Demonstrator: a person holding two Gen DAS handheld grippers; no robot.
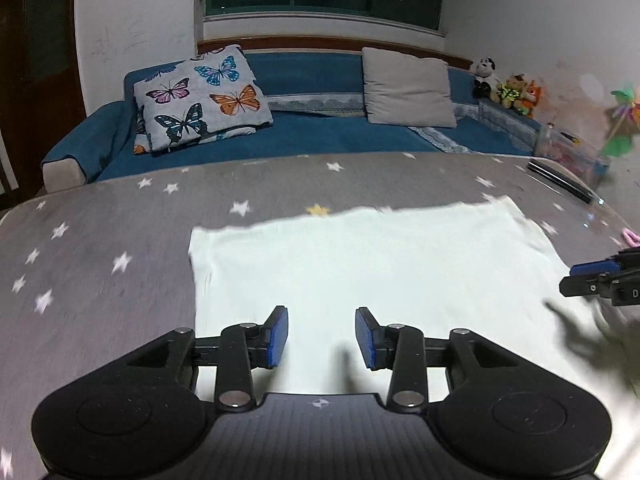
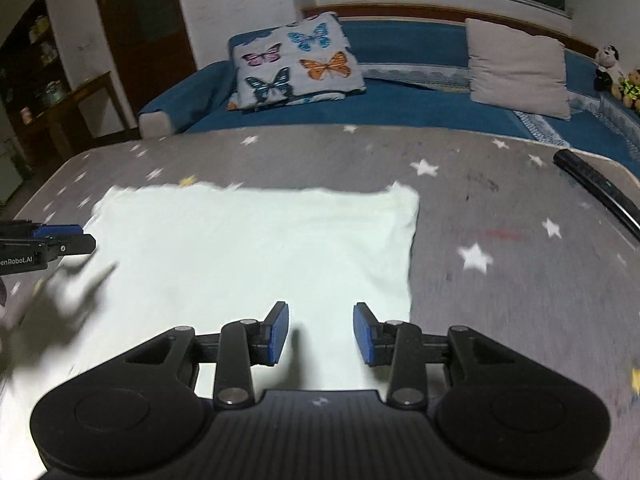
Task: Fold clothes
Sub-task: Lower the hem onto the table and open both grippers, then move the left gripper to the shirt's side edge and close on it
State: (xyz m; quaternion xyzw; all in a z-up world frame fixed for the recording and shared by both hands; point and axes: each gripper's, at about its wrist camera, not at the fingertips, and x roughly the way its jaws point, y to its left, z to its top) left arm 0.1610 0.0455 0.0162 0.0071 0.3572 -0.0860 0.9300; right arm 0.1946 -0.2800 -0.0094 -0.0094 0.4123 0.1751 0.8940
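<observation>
A white garment (image 1: 380, 264) lies flat as a folded rectangle on the grey star-print table cover (image 1: 120, 220). My left gripper (image 1: 321, 336) hovers over its near left part, jaws open, with nothing between the blue pads. In the right wrist view the same white garment (image 2: 248, 248) spreads to the left, and my right gripper (image 2: 320, 334) hangs over its near right part, open and empty. Each gripper shows at the edge of the other's view: the right gripper (image 1: 600, 280) and the left gripper (image 2: 52, 240).
A black remote-like bar (image 2: 600, 192) lies at the table's far right edge. Behind the table stands a blue sofa (image 1: 320, 136) with a butterfly pillow (image 1: 200, 96), a grey cushion (image 1: 408, 88) and plush toys (image 1: 508, 88). A small pink object (image 1: 630, 237) sits at the right.
</observation>
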